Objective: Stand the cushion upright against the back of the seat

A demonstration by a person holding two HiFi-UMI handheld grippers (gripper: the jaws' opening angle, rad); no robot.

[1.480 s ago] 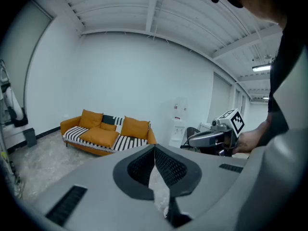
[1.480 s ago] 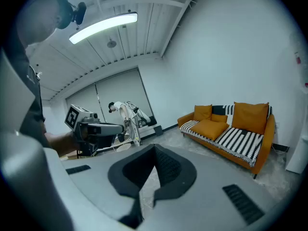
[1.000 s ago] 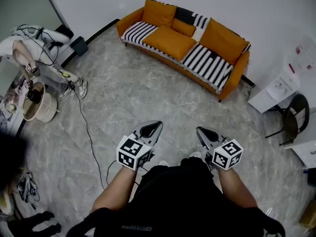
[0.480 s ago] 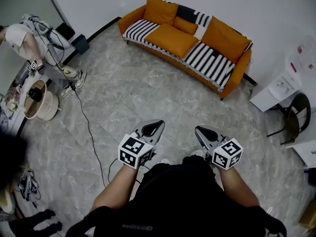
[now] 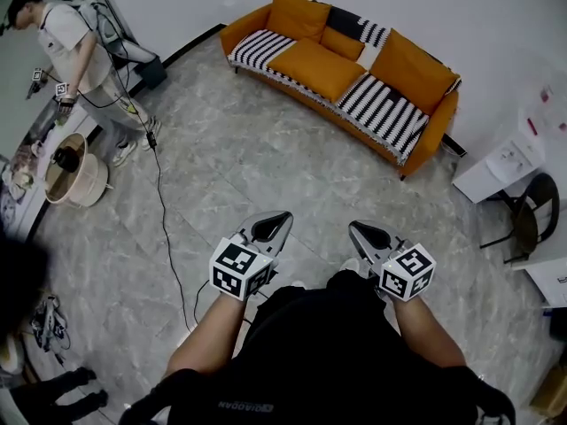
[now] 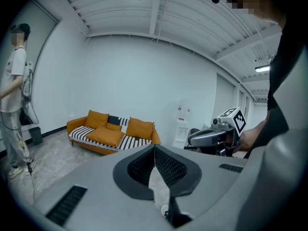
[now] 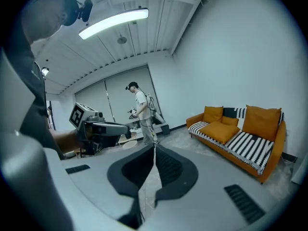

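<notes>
The bystander point(image 5: 75, 47) at far left has straightened up. Left hand-held gripper point(image 5: 273, 226) and right hand-held gripper point(image 5: 368, 234): pressed together, empty, well apart from the cushion point(image 5: 321, 67) on the far sofa point(image 5: 244, 32).

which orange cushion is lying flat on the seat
The big middle cushion on the sofa. It lies flat on the striped seat, while the left cushion, small cushion and right cushion stand against the back.

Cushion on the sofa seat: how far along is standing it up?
Done: nothing; the cushion lies flat on the sofa seat. In hand: nothing; left gripper and right gripper are shut, empty, across the floor from it. Left: approach, grip, stand it upright at the back.
</notes>
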